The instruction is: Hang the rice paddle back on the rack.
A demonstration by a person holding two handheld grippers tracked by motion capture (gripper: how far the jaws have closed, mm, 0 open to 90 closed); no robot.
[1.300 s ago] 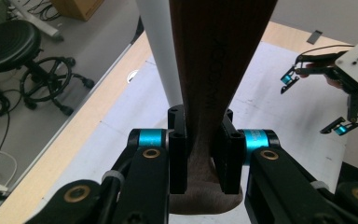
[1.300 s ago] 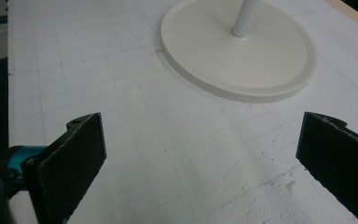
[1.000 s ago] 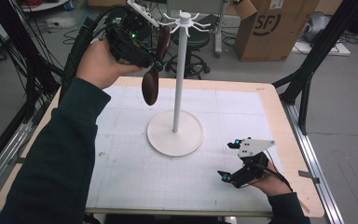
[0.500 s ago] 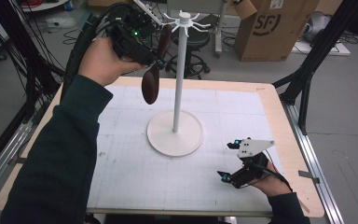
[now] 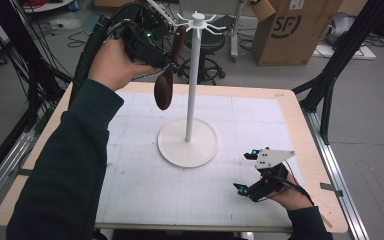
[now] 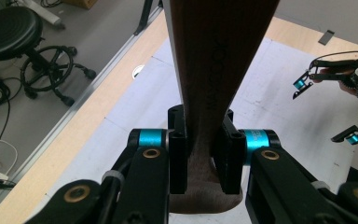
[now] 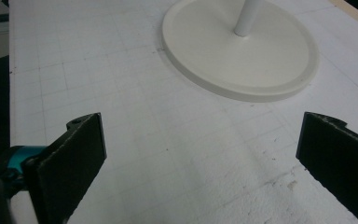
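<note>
A: What do the jaws have?

B: The left gripper (image 6: 200,161) is clenched on the narrow handle of a dark brown wooden spoon (image 6: 214,70) — in the left gripper view the wood runs up between the two black pads and widens toward twelve o'clock. In the high view the left gripper (image 5: 172,64) is held high in the air, with the spoon's (image 5: 164,90) oval bowl hanging below it.

A: And the other one?

B: The right gripper (image 7: 200,158) is released, its jaws wide apart over the white gridded mat (image 7: 144,140). In the high view it (image 5: 247,172) sits low at about five o'clock on the light wooden table (image 5: 307,150).

A: What stands nearby?

B: A white pole stand with a round base and small hooks at the top (image 5: 192,90) rises mid-table — the spoon hangs just beside its pole, at nine o'clock from it; whether they touch, I cannot tell. Its base (image 7: 242,51) lies ahead of the right jaws. Beyond the table, a black stool (image 6: 14,32) and a brown cardboard box (image 5: 290,30) stand on the floor.
</note>
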